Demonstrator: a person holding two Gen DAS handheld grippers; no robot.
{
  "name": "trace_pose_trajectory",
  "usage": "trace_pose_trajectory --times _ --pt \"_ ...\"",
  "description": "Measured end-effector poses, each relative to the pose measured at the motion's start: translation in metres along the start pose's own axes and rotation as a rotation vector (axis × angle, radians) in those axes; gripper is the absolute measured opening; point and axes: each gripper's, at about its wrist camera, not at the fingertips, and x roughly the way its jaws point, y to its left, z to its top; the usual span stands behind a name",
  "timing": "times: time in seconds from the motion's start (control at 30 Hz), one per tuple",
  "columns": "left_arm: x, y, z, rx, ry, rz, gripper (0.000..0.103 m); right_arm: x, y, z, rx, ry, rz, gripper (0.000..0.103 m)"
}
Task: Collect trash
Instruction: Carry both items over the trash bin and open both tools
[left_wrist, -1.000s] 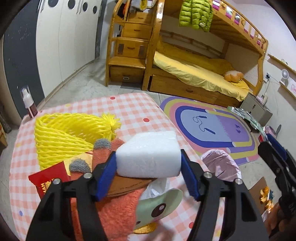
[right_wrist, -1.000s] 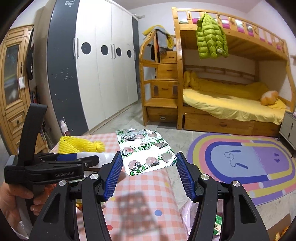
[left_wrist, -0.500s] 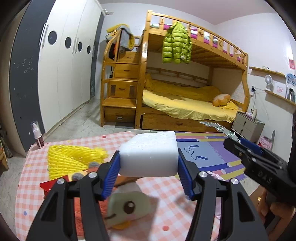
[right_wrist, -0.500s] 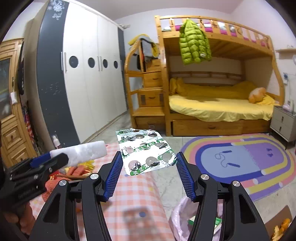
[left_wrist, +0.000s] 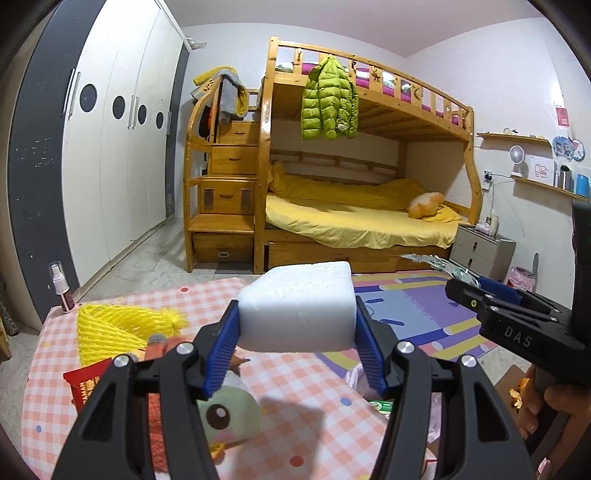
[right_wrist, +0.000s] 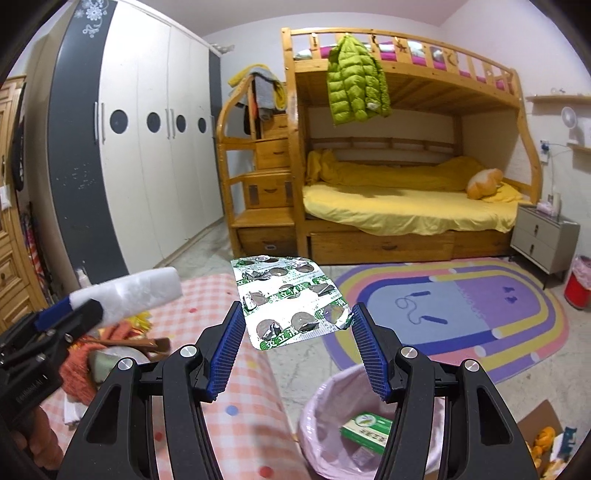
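My left gripper (left_wrist: 295, 332) is shut on a white foam block (left_wrist: 297, 308) and holds it above the pink checked table (left_wrist: 295, 376); the block also shows in the right wrist view (right_wrist: 129, 291). My right gripper (right_wrist: 297, 332) is shut on a used silver-green pill blister sheet (right_wrist: 290, 299), held past the table's edge above a bin with a pink bag (right_wrist: 325, 435). A green box (right_wrist: 365, 432) lies in the bin. The right gripper (left_wrist: 476, 291) shows at the right of the left wrist view.
On the table lie a yellow foam net (left_wrist: 118, 328), a red packet (left_wrist: 86, 380), an orange glove-like plush (left_wrist: 159, 406) and a pale green toy face (left_wrist: 225, 410). A spray bottle (left_wrist: 61, 288) stands at the far corner. A cardboard box (right_wrist: 543, 439) sits on the floor beside the bin.
Both grippers have risen and swung right, toward the bin, each keeping its load. The bin has come into the right wrist view below the blister sheet.
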Motion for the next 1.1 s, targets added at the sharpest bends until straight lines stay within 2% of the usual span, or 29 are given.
trace_pose_trajectory --times 0.17,0.4,0.6,0.73,0.8,0.87,0.9,0.93,1.1 --pt "0.012 -0.015 -0.008 0.016 0.038 -0.052 0.057 0.0 -0.028 -0.014 0.018 0.033 -0.055 0.059" --pt "0.058 -0.048 -0.026 0.03 0.151 -0.126 0.059 0.01 -0.078 -0.05 0.04 0.117 -0.139 0.059" --pt "0.1 -0.098 -0.048 0.116 0.251 -0.199 0.06 0.03 -0.109 -0.078 0.044 0.211 -0.207 0.059" --pt "0.123 -0.118 -0.058 0.168 0.284 -0.231 0.062 0.048 -0.125 -0.096 0.067 0.276 -0.228 0.059" --pt "0.134 -0.123 -0.061 0.165 0.304 -0.252 0.064 0.057 -0.13 -0.103 0.074 0.297 -0.231 0.06" --pt "0.142 -0.126 -0.064 0.167 0.321 -0.26 0.071 0.069 -0.132 -0.108 0.081 0.323 -0.222 0.061" --pt "0.144 -0.127 -0.064 0.167 0.326 -0.258 0.076 0.074 -0.133 -0.11 0.082 0.338 -0.214 0.067" --pt "0.145 -0.126 -0.063 0.159 0.324 -0.262 0.086 0.08 -0.133 -0.113 0.084 0.358 -0.214 0.076" --pt "0.136 -0.111 -0.056 0.121 0.31 -0.241 0.088 0.076 -0.128 -0.114 0.092 0.346 -0.223 0.078"
